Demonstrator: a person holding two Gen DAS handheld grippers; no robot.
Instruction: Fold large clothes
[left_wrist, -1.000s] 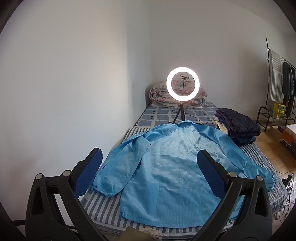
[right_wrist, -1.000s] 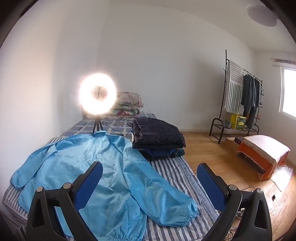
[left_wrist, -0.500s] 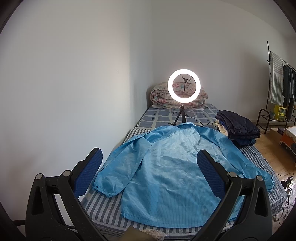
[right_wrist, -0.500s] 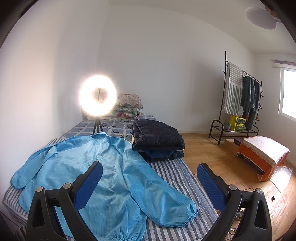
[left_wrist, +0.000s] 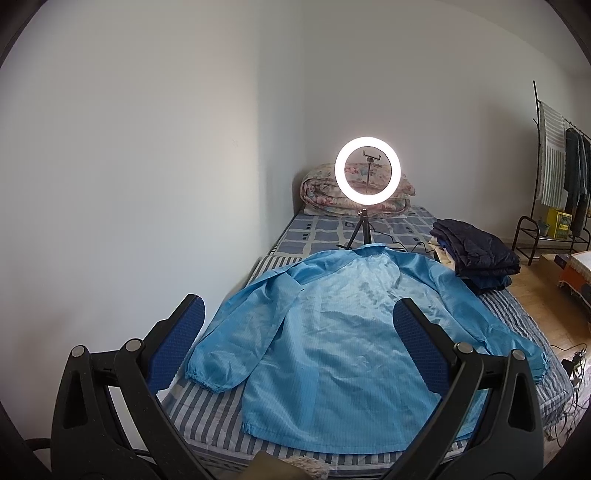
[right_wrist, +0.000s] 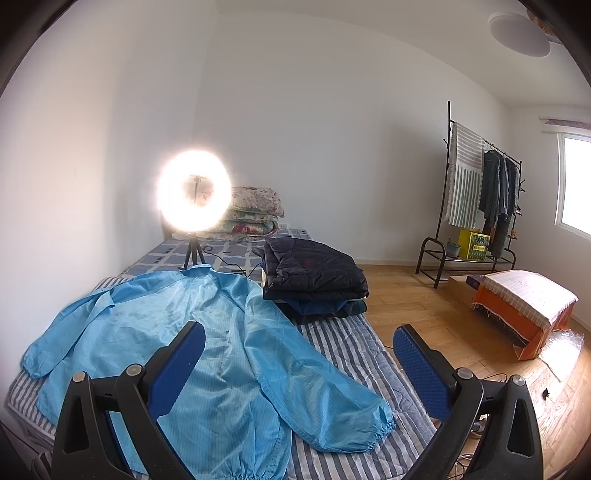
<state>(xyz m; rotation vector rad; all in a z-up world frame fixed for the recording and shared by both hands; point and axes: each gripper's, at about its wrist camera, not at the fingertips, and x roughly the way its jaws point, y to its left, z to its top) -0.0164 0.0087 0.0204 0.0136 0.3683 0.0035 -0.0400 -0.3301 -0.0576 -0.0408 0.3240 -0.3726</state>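
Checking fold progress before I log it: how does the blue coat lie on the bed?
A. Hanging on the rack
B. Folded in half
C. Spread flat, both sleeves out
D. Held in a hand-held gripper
C: the coat lies spread flat on the bed, with one sleeve out to each side.
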